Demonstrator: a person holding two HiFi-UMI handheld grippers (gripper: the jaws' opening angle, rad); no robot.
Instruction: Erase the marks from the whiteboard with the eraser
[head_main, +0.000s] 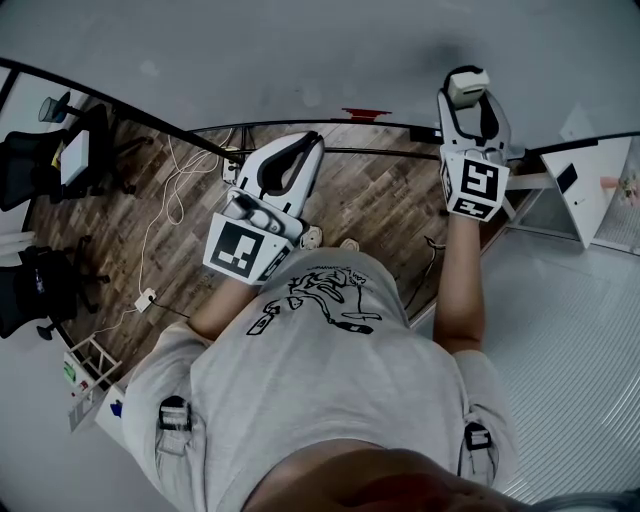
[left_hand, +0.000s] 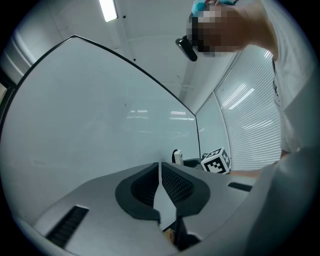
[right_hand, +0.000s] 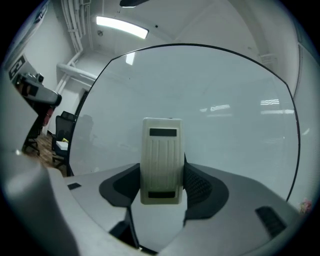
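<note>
Cream ribbed eraser (right_hand: 161, 150) stands upright, pinched between the pads of the right claw (right_hand: 161, 176), just in front of the whiteboard (right_hand: 225, 85). The left claw (left_hand: 160, 171), pressed together and empty, faces the whiteboard's left part, below its black-framed top edge.

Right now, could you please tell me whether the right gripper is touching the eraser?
Touching. In the right gripper view the eraser sits clamped between the jaws of the right gripper, with no gap at either side.
</note>
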